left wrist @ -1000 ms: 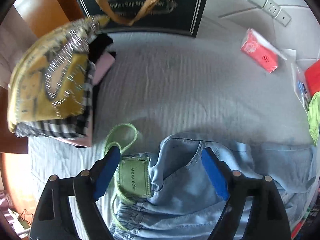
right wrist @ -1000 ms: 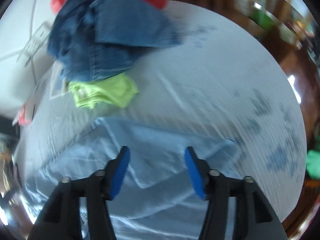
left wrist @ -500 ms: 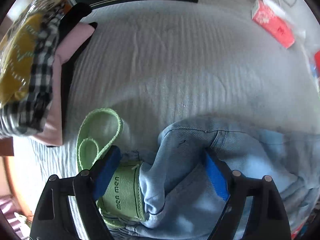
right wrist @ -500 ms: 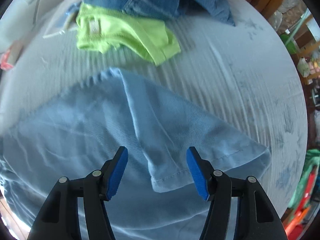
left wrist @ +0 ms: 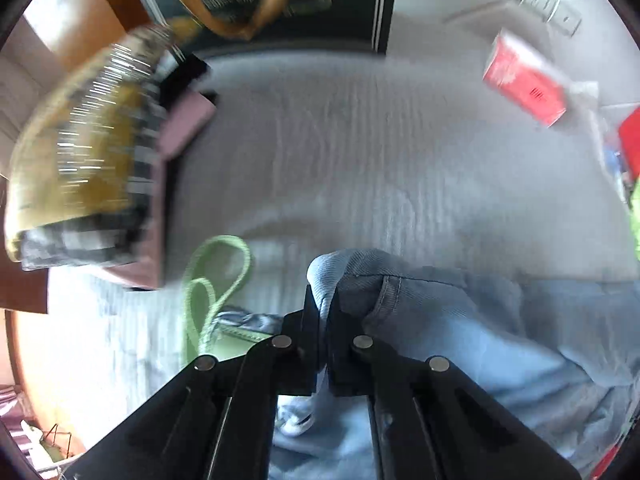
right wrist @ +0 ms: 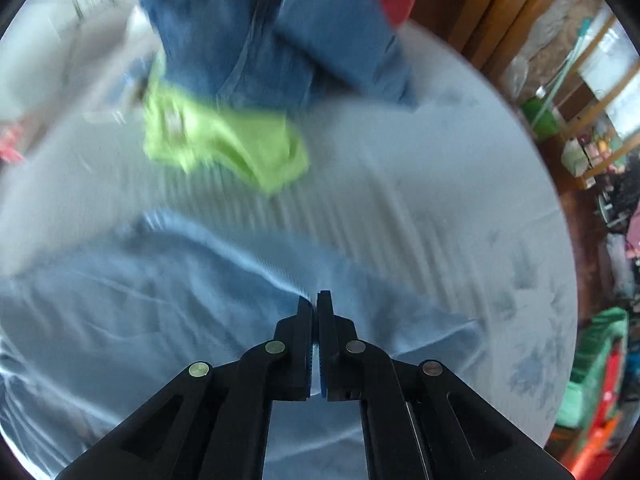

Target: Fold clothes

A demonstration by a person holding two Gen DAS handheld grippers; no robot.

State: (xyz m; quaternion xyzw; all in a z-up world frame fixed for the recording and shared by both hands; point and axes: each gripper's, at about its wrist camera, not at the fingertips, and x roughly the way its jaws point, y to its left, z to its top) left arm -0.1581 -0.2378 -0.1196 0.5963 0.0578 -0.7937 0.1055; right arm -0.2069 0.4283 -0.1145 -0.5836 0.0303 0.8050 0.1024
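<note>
Pale denim trousers [left wrist: 460, 320] pinched, centre frame, by left gripper [left wrist: 323, 300] and right gripper [right wrist: 314, 304], both just snapped closed on cloth; thin bites, likely to slip when lifted.

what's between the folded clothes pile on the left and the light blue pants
In the left wrist view, a green drawstring loop lies on bare bedsheet between the pile and the pants.

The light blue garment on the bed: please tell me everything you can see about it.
The light blue garment looks like thin denim or cotton, with stitched seams and a waistband carrying a pale green drawstring and a green label. It lies crumpled and partly spread on the grey ribbed bedcover. The left gripper is shut on a bunched fold near the waistband; the right gripper is shut on a raised ridge of fabric. Both have just closed.
</note>
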